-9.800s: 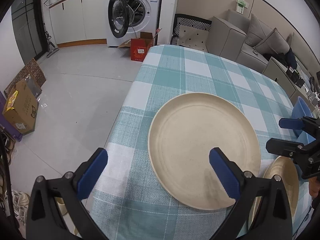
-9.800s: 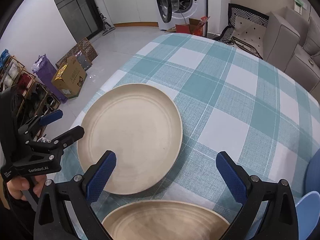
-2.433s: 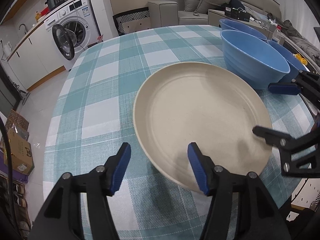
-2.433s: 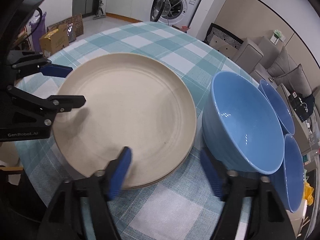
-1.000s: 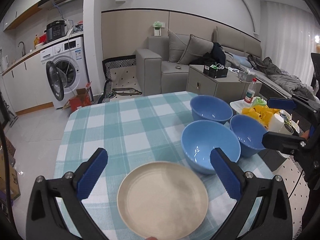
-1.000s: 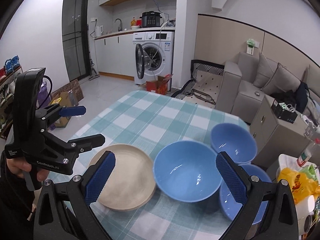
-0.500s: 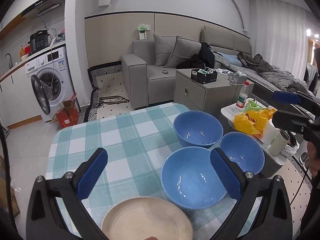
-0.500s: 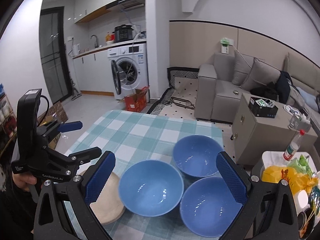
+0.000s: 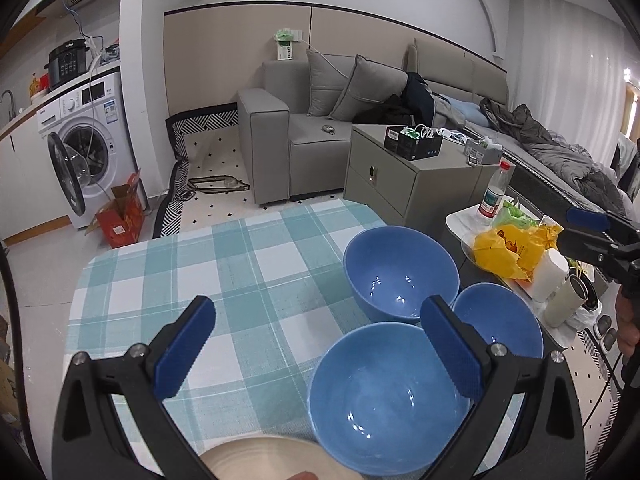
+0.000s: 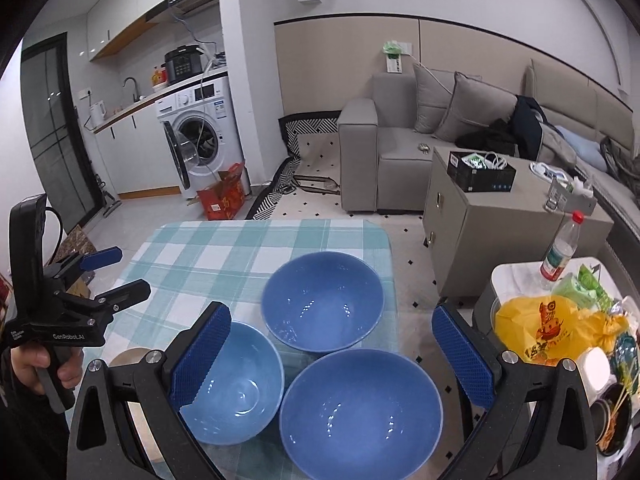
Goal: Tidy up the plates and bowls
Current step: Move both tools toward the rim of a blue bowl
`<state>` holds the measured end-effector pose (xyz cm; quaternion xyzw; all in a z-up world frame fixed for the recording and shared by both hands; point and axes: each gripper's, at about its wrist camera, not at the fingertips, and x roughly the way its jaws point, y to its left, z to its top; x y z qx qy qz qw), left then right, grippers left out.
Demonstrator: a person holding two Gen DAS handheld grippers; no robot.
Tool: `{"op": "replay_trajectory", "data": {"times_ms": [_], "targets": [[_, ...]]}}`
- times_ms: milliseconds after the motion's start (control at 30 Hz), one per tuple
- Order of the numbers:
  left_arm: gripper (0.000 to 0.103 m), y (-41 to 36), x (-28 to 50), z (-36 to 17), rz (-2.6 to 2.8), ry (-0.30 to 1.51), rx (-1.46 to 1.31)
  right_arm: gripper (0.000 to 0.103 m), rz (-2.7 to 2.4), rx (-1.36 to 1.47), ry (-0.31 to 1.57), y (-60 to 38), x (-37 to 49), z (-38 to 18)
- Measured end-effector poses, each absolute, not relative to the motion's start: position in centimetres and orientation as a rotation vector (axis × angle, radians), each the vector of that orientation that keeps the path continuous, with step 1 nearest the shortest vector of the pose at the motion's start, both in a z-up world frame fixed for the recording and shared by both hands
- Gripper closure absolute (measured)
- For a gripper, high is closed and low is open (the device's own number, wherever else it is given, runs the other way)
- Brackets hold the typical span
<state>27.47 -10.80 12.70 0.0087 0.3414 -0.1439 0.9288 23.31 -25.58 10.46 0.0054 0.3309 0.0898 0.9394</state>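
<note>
Three blue bowls stand close together on the checked tablecloth (image 9: 168, 280). In the left wrist view they are the near bowl (image 9: 384, 400), the far bowl (image 9: 400, 276) and the right bowl (image 9: 500, 320). A cream plate (image 9: 264, 460) shows at the bottom edge. My left gripper (image 9: 320, 352) is open and empty, high above the table. My right gripper (image 10: 332, 360) is open and empty above the bowls (image 10: 324, 304), (image 10: 236, 388), (image 10: 360, 412). The plate (image 10: 132, 356) is mostly hidden behind the right gripper's left finger.
A side table (image 10: 520, 280) with a yellow bag (image 10: 544, 332), a bottle (image 10: 560, 248) and cups stands right of the table. A grey cabinet (image 10: 500, 208), a sofa (image 10: 400, 152) and a washing machine (image 10: 200, 136) lie beyond. The left gripper also shows in the right wrist view (image 10: 116, 272).
Both grippers have risen and turned right, from the plate toward the bowls. The plates, once apart, now sit stacked, slipping to the views' lower edges. Both jaws stay open.
</note>
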Motion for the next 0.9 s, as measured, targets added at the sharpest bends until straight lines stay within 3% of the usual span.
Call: {"op": "replay_trajectory", "data": {"times_ms": [900], "targets": [[0.002,-14.7,36.6,6.3,-0.316,0.837,0.029,0.002,0.130,0.190,0.889,-29.2,32.8,1.1]]}}
